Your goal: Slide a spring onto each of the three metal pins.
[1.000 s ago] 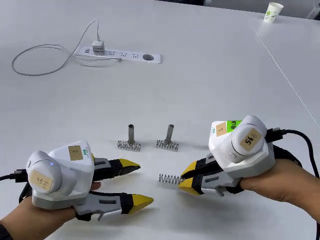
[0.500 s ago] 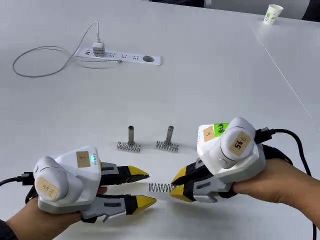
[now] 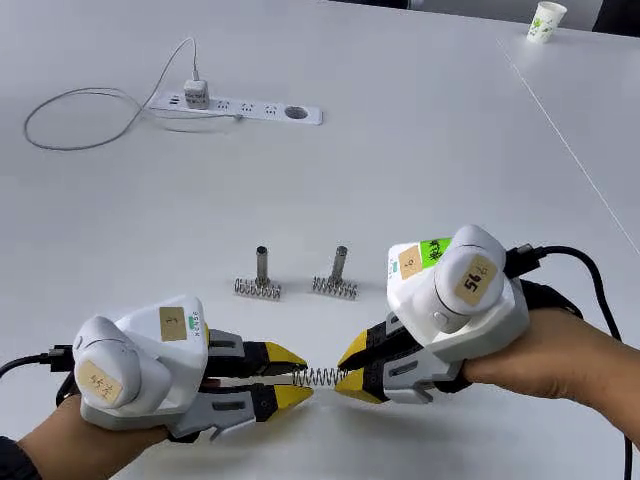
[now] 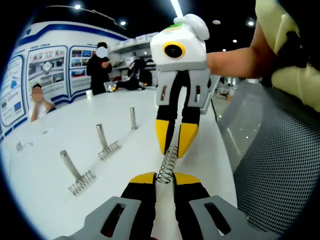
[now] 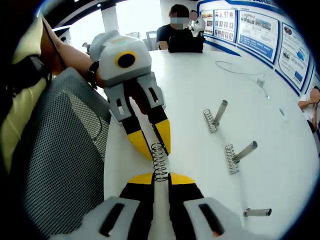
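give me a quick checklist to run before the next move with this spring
1. Right claw shut on the held spring: ok.
2. Left claw gripping its other end: cannot tell; the tips flank the coil.
3. Third pin upright and bare: ok.
4. Other two pins wearing springs: not ok; a loose spring lies crosswise at each foot.
5. Power strip far from the work: ok.
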`<state>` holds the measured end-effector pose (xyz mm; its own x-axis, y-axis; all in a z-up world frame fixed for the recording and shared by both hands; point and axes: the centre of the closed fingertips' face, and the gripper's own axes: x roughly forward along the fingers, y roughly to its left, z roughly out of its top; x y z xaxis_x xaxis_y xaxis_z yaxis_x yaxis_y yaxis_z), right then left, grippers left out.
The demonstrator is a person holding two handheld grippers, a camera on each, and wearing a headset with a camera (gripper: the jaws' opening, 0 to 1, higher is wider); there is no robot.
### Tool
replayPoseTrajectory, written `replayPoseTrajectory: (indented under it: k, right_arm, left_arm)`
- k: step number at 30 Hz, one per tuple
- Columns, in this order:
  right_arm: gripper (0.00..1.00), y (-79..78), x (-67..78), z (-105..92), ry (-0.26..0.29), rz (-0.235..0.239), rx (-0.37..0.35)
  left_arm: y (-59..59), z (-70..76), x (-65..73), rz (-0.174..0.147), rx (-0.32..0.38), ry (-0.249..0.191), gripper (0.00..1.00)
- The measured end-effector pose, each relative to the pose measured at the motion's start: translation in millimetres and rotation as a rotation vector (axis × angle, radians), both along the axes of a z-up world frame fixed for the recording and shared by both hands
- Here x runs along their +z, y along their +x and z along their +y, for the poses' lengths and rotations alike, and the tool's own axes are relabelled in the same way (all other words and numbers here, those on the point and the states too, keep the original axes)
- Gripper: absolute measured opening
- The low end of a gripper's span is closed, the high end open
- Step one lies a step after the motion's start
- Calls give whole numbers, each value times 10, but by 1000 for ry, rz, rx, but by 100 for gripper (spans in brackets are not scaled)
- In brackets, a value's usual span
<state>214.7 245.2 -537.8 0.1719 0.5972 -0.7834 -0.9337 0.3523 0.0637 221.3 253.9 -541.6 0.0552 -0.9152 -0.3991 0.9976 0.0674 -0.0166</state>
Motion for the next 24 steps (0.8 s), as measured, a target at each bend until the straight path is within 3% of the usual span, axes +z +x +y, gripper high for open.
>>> replayPoseTrajectory:
  k: [12, 24]
  right_arm:
    - [11, 31, 208, 91, 34, -34, 9]
    - [12, 64, 322, 188, 60, -63, 20]
  left_arm:
    - [0, -2, -11, -7, -1, 5, 12]
    - [-20, -24, 3, -11, -6, -1, 12]
